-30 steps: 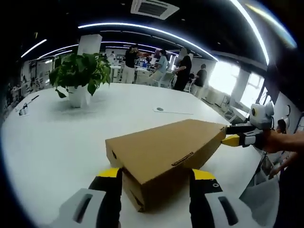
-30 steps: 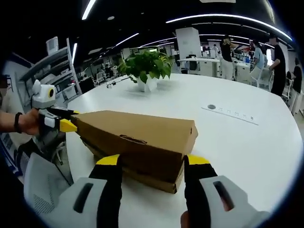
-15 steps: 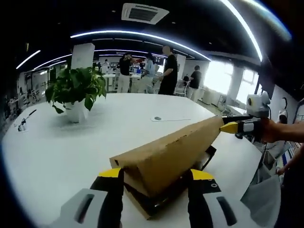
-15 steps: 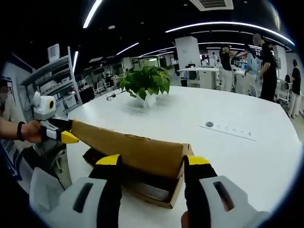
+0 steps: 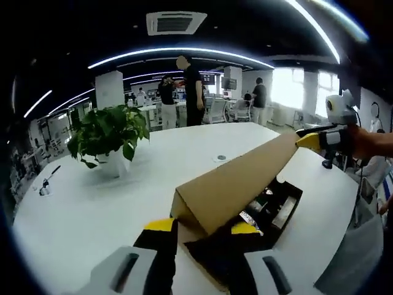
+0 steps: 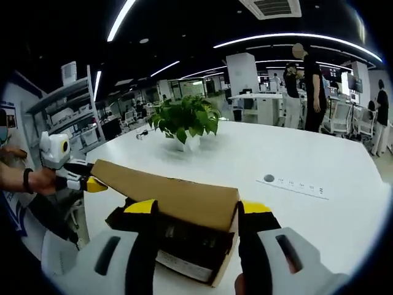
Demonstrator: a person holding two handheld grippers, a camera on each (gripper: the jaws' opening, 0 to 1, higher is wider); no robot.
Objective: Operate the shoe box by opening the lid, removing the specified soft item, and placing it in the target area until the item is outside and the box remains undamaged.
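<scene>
A brown cardboard shoe box stands on the white table, its lid raised at a slant. My left gripper is shut on the lid's near end, yellow tips on either side. The right gripper holds the lid's far, higher corner. Under the lid the box base lies open, with dark contents and some white pieces that I cannot make out. In the right gripper view the lid runs from my right gripper to the left gripper, above the box base.
A potted green plant stands further back on the table. A small round disc lies on the tabletop. The table's edge is close beside the box. People stand among desks in the background.
The lid has swung up from nearly closed to well open, with both grippers rising along with it. The dark inside of the box now shows. My left jaws stand closer together.
</scene>
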